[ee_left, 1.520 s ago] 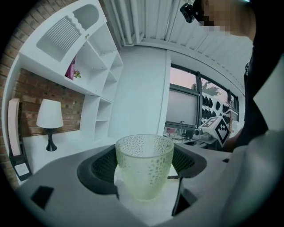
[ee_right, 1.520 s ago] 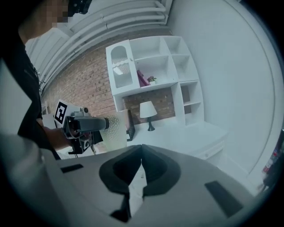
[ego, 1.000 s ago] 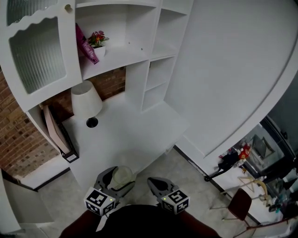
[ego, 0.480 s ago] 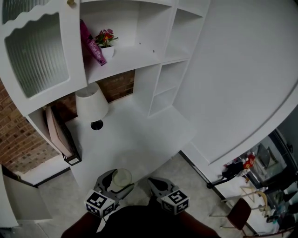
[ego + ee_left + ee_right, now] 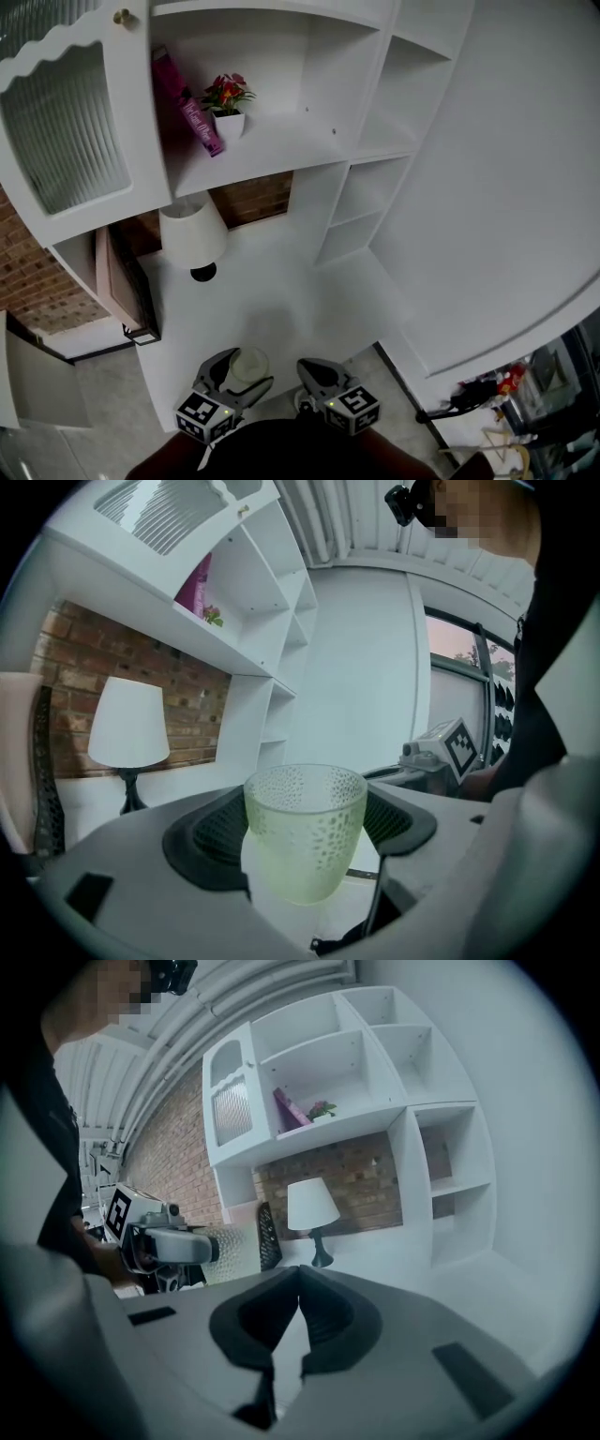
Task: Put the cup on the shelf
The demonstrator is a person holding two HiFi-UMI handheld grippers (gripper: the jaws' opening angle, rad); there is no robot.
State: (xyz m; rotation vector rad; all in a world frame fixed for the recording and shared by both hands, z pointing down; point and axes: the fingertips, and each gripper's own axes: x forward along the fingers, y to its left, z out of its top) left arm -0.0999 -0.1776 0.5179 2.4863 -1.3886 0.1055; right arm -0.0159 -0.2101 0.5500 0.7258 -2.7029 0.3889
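Note:
A pale green dimpled glass cup (image 5: pixel 305 832) stands upright between the jaws of my left gripper (image 5: pixel 302 829), which is shut on it. In the head view the cup (image 5: pixel 249 366) and the left gripper (image 5: pixel 239 370) sit low, at the near edge of the white desk (image 5: pixel 281 309). My right gripper (image 5: pixel 314 373) is beside it, shut with nothing in it; its jaws meet in the right gripper view (image 5: pixel 298 1312). The white shelf (image 5: pixel 272 150) lies above and beyond the desk.
A pink book (image 5: pixel 192 103) and a small potted flower (image 5: pixel 225 103) stand on the shelf's left part. A white table lamp (image 5: pixel 192 236) is on the desk below. A cabinet door with ribbed glass (image 5: pixel 66 131) hangs at left, small cubbies (image 5: pixel 361 202) at right.
The head view has shifted closer to the shelving, which now sits lower and further right in the frame. Both grippers keep their places at the bottom, the cup still held.

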